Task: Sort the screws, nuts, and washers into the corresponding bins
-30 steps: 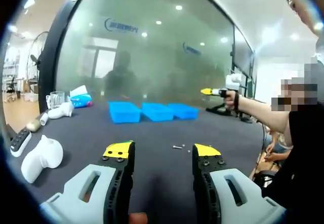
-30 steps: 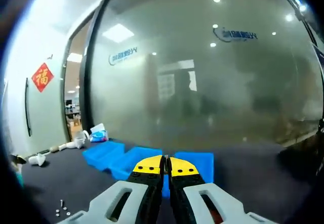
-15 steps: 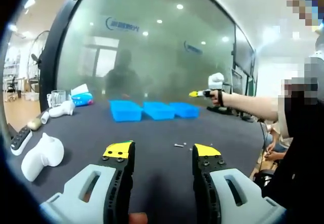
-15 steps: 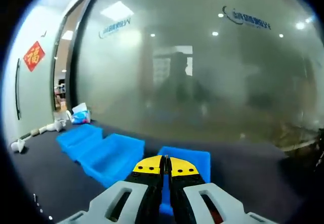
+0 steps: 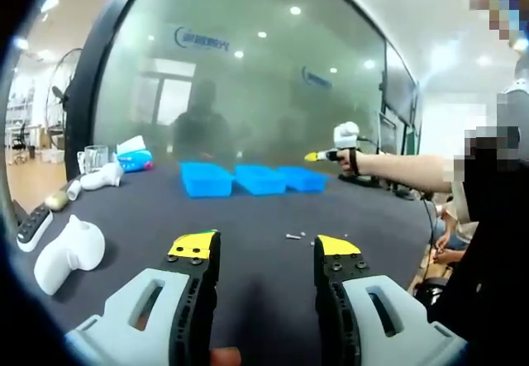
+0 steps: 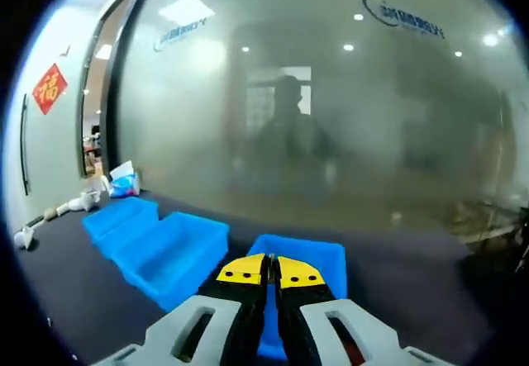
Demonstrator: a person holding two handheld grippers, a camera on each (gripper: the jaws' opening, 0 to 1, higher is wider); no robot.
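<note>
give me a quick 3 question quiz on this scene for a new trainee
1. True or false: the left gripper has its jaws apart.
2. How many blue bins stand in the row on the dark table?
3. The right gripper hangs over: A) the bin nearest the tissue pack, B) the middle bin, C) the end bin farthest from that pack.

Key: 1 true. 2 three. 3 C; its jaws are closed, and whether they pinch a part cannot be told.
</note>
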